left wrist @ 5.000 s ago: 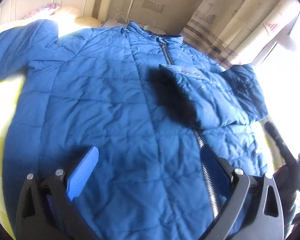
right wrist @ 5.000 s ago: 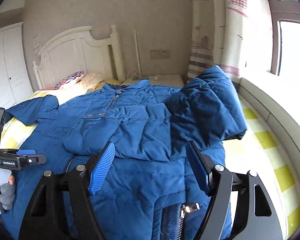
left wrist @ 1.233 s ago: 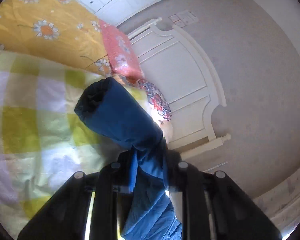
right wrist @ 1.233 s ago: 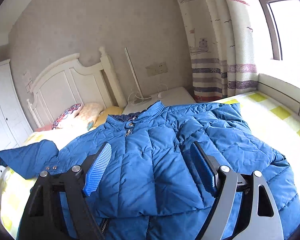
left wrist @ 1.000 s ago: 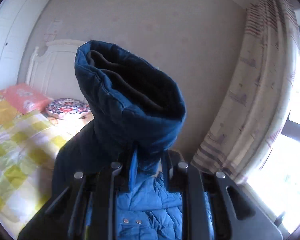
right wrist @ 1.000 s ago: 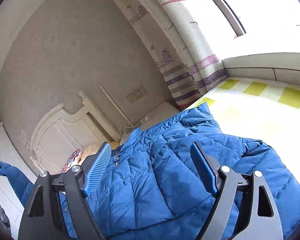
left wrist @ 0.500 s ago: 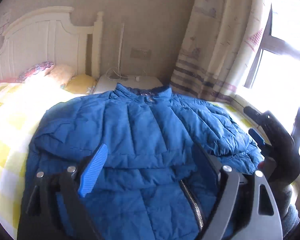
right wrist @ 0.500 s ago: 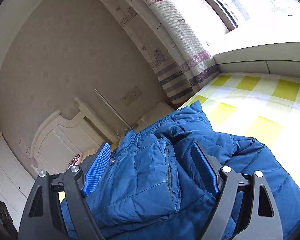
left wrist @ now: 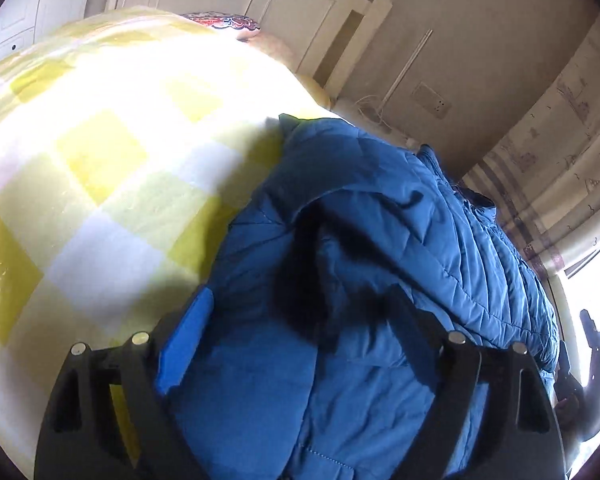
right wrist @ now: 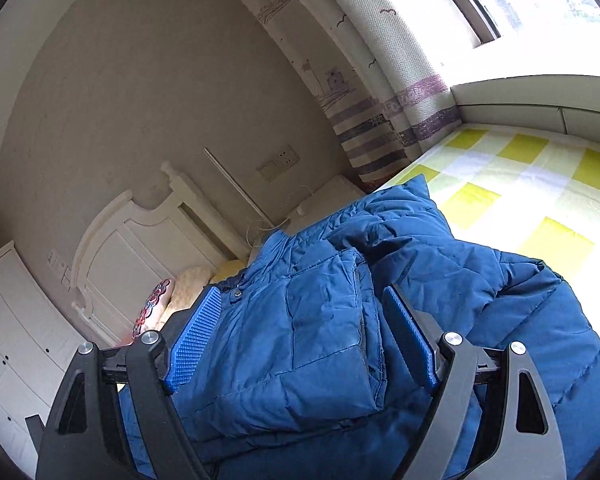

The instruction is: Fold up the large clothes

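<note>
A blue quilted puffer jacket lies on the yellow-and-white checked bed, both sleeves folded in over its front. My left gripper is open and hovers low over the jacket's left side near its edge. In the right wrist view the jacket fills the lower half, with a folded sleeve lying across the chest. My right gripper is open, jaws wide on either side of that sleeve, holding nothing. The right gripper also shows in the left wrist view at the far right.
A white headboard and patterned pillows stand at the head of the bed. A striped curtain and bright window sill line the right side. White wardrobe doors are at the far left.
My left gripper carried the left sleeve up and over, let it go on the jacket's front, opened, and has swung down toward the jacket's left edge. My right gripper stayed open and tilted lower.
</note>
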`<state>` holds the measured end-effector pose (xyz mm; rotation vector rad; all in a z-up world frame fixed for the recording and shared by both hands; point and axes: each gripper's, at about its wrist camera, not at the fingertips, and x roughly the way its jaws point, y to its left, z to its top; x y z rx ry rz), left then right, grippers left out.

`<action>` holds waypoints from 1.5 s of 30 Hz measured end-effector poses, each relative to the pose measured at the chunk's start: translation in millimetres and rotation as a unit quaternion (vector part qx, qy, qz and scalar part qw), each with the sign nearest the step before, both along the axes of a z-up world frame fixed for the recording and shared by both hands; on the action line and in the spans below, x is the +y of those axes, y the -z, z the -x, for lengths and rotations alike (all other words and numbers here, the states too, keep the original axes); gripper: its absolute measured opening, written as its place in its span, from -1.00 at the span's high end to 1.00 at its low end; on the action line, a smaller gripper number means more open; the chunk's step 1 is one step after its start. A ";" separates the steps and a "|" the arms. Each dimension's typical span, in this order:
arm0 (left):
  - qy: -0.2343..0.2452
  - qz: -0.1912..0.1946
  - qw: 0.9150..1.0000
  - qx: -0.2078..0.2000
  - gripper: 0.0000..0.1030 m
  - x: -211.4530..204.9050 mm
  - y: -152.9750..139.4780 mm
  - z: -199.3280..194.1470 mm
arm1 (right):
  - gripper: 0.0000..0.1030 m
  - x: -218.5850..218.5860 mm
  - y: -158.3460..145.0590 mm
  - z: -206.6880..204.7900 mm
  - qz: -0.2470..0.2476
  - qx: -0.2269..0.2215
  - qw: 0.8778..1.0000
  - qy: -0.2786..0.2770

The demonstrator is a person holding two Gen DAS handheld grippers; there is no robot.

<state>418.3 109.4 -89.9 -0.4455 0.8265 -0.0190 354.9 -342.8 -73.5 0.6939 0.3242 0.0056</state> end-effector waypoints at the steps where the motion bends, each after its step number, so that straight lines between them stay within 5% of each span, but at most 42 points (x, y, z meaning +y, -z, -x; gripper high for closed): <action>1: 0.000 0.000 1.000 -0.001 -0.68 0.2 0.7 2.9 | -0.57 -2.6 0.3 1.1 -0.015 0.000 1.000 -0.013; 4: -0.002 0.000 1.000 -0.002 -0.68 0.7 2.3 3.3 | -0.59 -3.3 1.5 5.2 -0.038 0.008 0.997 -0.067; 8: -0.003 0.010 1.000 -0.006 -0.69 2.0 3.8 1.6 | -0.55 17.9 0.2 -1.5 0.037 0.081 0.990 -0.111; 12: -0.004 0.020 1.000 -0.010 -0.70 5.4 4.6 2.8 | -0.50 7.6 4.1 2.9 0.037 0.106 0.992 -0.064; 16: -0.001 0.019 1.000 -0.009 -0.74 5.0 4.4 2.7 | -0.03 -0.3 13.6 -2.8 -0.004 0.104 0.988 -0.111; 23: -0.001 0.019 1.000 -0.009 -0.74 5.6 4.3 2.5 | 0.57 35.4 -11.2 -3.1 0.116 0.080 0.981 -0.136; 26: -0.001 0.019 1.000 -0.009 -0.75 6.1 4.2 2.6 | 0.66 33.3 -35.7 3.6 0.140 0.054 0.981 -0.123; 30: -0.001 0.020 1.000 -0.009 -0.75 6.9 4.3 2.8 | 0.69 26.9 -81.7 29.8 0.178 -0.010 0.978 -0.110; 32: -0.001 0.021 1.000 -0.009 -0.76 7.0 4.3 2.8 | 0.69 22.5 -82.9 34.9 0.208 -0.005 0.972 -0.110; 34: 0.000 0.022 1.000 -0.009 -0.76 7.6 4.3 2.7 | 0.68 15.5 -62.7 28.9 0.222 0.043 0.967 -0.117; 37: 0.000 0.023 1.000 -0.010 -0.76 8.2 4.8 2.6 | 0.67 0.9 -9.9 16.3 0.238 0.173 0.951 -0.091; 39: 0.001 0.023 1.000 -0.010 -0.77 8.7 6.2 2.5 | 0.60 -20.4 1.4 22.5 0.191 0.194 0.961 -0.059; 42: 0.001 0.023 1.000 -0.010 -0.78 9.0 6.7 2.1 | 0.49 -32.3 -21.2 37.5 0.178 0.159 0.971 -0.007; 45: 0.001 0.025 1.000 -0.011 -0.78 9.8 6.3 1.7 | 0.46 -11.2 -52.3 33.1 0.227 0.108 0.968 -0.016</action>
